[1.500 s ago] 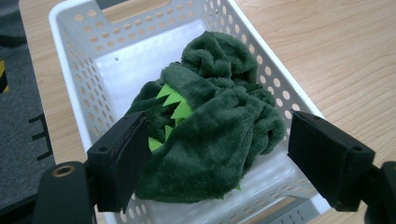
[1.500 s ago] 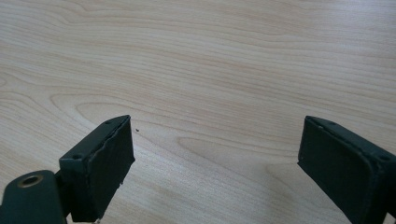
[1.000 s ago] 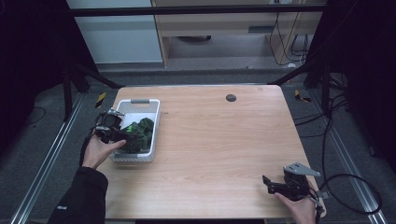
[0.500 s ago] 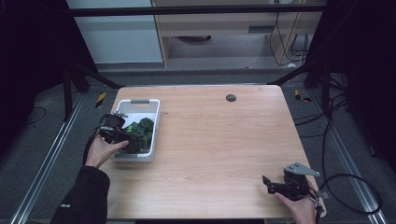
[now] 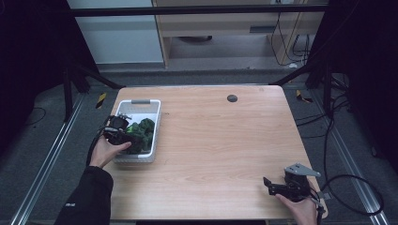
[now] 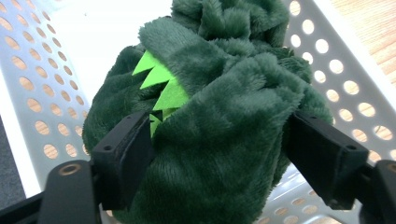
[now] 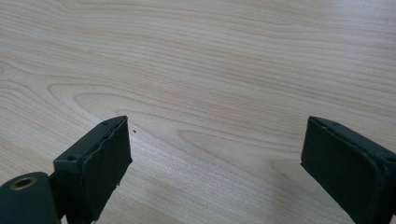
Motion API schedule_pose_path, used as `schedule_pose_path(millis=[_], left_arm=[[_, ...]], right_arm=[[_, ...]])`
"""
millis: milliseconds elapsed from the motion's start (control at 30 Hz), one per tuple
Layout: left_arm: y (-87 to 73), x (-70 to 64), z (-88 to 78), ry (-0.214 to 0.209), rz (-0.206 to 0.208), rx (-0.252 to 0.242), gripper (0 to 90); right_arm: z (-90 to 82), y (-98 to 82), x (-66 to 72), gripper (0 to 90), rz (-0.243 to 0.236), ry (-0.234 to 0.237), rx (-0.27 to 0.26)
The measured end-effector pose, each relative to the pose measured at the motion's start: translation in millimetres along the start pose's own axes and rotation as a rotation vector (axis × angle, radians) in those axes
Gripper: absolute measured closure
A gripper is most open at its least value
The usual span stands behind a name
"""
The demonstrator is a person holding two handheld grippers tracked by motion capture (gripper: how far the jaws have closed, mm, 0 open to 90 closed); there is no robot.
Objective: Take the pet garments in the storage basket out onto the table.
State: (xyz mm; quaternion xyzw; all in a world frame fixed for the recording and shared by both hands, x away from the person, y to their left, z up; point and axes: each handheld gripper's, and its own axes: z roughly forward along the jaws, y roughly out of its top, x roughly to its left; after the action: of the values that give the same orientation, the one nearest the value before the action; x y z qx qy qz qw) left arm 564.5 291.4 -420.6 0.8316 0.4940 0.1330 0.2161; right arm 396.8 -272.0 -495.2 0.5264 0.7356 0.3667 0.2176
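Note:
A dark green plush toy with bright green felt spikes lies in a white perforated basket at the table's left. My left gripper reaches into the basket from its left side. Its jaws stand wide, one on each side of the plush, with the fabric bulging between them and touching both; the gripper is open. My right gripper rests low over bare wood near the front right corner. It is open with nothing between its jaws.
The light wooden table has a small black round mark near its far edge. The basket's grey handle faces the far side. Dark floor, rails and cables surround the table.
My left gripper has moved forward and down into the basket, and its jaws now stand around the plush toy. The right gripper has stayed put.

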Motion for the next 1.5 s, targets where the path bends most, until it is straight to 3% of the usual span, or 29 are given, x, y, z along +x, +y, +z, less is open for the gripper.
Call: schedule_pose_path(millis=[67,533,700,1033,1133,1500], left_arm=[[0.3,0.3,1.2,0.002,-0.004,0.003,26.6],[-0.2,-0.9,6.7,0.023,-0.006,0.078,63.9],[-1.2,-2.0,4.9,0.017,-0.001,0.066,73.6],[-3.3,2.4,-11.8,-0.009,-0.033,-0.001,78.0],[-2.6,1.1,-16.5,-0.009,-0.028,-0.012,78.1],[10.9,-11.5,-57.7,-0.002,0.031,-0.087,78.6]], right_arm=[[0.0,0.0,0.0,8.4,0.002,0.001,0.001],[0.4,0.0,0.2,8.3,0.001,0.005,0.007],[0.3,0.0,0.2,8.2,0.006,0.005,0.007],[0.4,0.0,0.2,8.3,0.006,0.005,0.009],[0.6,0.0,0.0,8.2,0.004,0.005,0.009],[0.9,0.0,0.1,8.2,0.004,0.005,0.011]])
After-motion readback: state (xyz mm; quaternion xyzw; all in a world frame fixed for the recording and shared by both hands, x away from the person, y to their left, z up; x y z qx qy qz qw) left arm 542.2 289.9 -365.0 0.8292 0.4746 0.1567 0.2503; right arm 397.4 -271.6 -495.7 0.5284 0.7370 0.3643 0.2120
